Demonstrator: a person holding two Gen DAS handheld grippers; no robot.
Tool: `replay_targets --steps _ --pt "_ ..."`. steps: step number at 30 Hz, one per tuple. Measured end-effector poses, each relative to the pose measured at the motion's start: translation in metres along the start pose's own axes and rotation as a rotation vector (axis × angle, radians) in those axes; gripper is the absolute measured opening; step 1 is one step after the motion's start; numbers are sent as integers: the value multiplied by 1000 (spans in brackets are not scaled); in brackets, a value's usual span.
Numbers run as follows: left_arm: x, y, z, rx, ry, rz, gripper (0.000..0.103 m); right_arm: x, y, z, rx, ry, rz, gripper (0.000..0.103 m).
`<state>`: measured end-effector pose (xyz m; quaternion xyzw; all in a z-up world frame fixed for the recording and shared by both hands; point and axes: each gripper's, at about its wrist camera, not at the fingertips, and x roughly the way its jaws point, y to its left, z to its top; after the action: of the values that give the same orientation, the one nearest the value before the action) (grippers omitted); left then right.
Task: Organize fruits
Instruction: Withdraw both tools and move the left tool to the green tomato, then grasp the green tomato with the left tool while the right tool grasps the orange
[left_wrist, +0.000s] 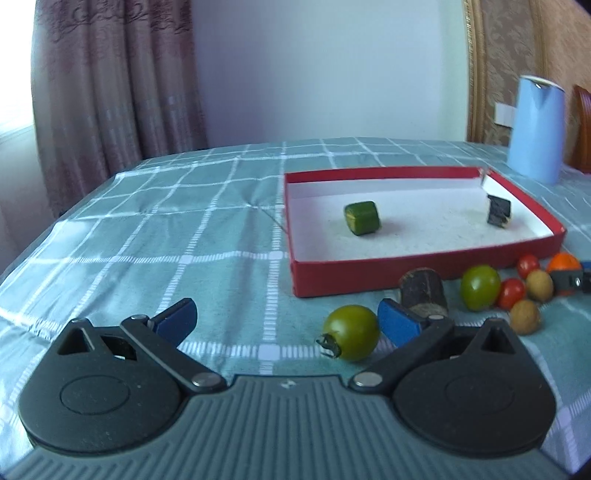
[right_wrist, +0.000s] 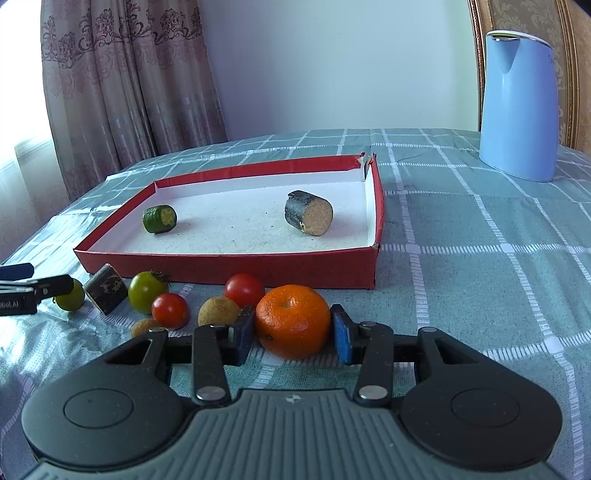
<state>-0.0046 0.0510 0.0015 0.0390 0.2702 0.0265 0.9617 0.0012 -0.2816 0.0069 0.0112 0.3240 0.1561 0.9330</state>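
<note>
Fruit cluster (right_wrist: 207, 299) crowds the red box's (right_wrist: 236, 267) near wall; the surface (right_wrist: 480, 258) to its right lies open.

Soft daylight came from the curtained window (right_wrist: 22, 166) at left; fisheye bending curved the edges, slightly blurred.

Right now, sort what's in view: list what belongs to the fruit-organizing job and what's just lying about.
Job:
- orange, between the right gripper fingers
- green tomato, between the open left gripper fingers
- red tomatoes
- longans
- red box
- cucumber piece and dark cylinder in the box

Lying about:
- blue kettle
- curtain
- tablecloth
</note>
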Motion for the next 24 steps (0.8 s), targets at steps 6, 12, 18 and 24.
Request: replay_targets --steps 6,12,18,24 --pt "10 -20 -3 136 50 -3 103 0 0 0 -2 1 -1 43" --pt "12 -20 -5 149 43 -28 87 0 0 0 -3 1 -1 43" --pt "9 -15 -8 135 41 -93 56 0 1 0 -2 1 -1 42" --pt "4 -28 -12 201 16 -113 34 0 1 0 -4 1 -2 42"
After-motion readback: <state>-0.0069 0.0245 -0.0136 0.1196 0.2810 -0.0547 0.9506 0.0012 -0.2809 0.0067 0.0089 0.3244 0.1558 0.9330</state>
